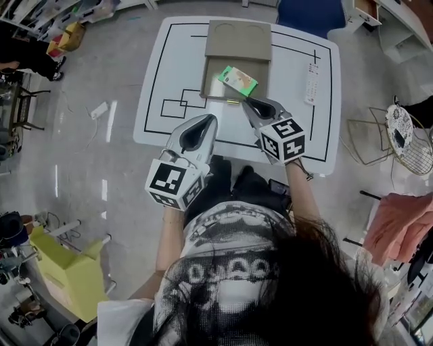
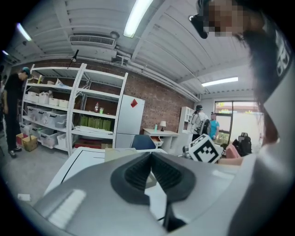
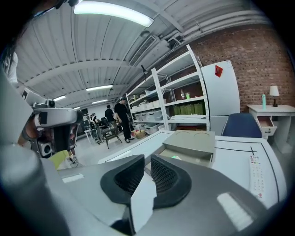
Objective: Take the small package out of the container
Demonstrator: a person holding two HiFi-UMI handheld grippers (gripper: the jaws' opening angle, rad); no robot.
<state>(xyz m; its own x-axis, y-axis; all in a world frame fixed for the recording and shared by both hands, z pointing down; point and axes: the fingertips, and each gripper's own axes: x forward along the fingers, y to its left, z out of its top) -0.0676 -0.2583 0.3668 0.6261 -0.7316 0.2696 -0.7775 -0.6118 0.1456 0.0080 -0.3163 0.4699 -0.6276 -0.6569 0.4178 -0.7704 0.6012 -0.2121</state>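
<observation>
A flat tan container (image 1: 238,37) lies at the far side of the white table (image 1: 172,64), its drawer pulled out toward me. The small green package (image 1: 237,80) rests in that open drawer. My right gripper (image 1: 246,102) points at the drawer's front edge, just short of the package; its jaws stand a narrow gap apart with nothing between them. In the right gripper view the container (image 3: 189,140) and a sliver of the package (image 3: 176,157) show beyond the right gripper (image 3: 147,159). My left gripper (image 1: 212,119) hovers over the table's near edge, shut and empty.
A white remote control (image 1: 312,82) lies right of the container. A blue chair (image 1: 310,15) stands behind the table and a wire-frame stool (image 1: 379,138) to its right. Shelving (image 2: 69,115) and a few people are farther off.
</observation>
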